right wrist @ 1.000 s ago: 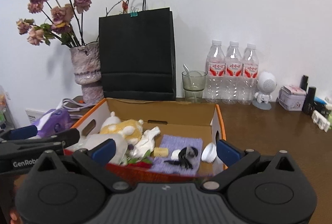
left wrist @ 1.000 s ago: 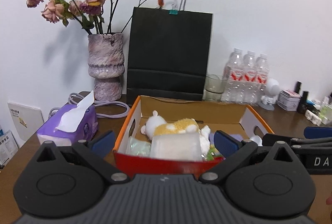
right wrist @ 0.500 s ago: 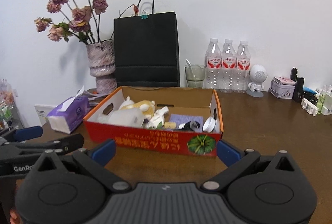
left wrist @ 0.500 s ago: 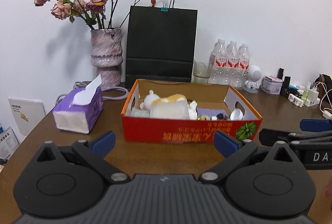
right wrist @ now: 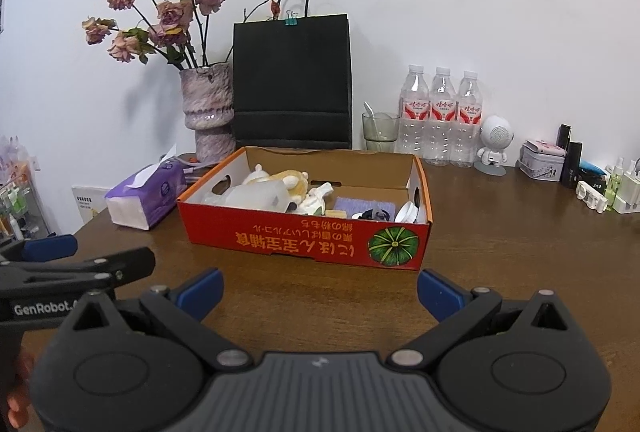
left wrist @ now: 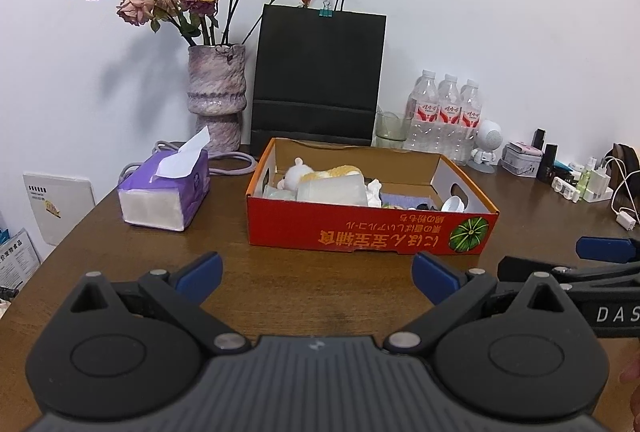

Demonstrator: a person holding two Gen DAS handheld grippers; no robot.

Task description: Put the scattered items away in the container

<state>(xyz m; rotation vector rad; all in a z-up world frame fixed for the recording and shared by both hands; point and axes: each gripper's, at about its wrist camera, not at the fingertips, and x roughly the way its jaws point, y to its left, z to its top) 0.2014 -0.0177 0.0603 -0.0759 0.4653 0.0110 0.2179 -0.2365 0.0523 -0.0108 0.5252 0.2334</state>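
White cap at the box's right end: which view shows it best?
Right wrist: the white cap sits clear beside the black item, against the box end wall. Left wrist shows only its top above the front wall.

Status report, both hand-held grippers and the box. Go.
Left hand-held gripper open, empty. Right hand-held gripper open, empty. Red cardboard box on the table, holding plush toy and other items. Nothing between grippers and box.

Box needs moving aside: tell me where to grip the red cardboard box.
Grip the red cardboard box at its short end walls, one gripper each side: both have cut-out hand holes, and the long near wall is too wide for the open fingers.
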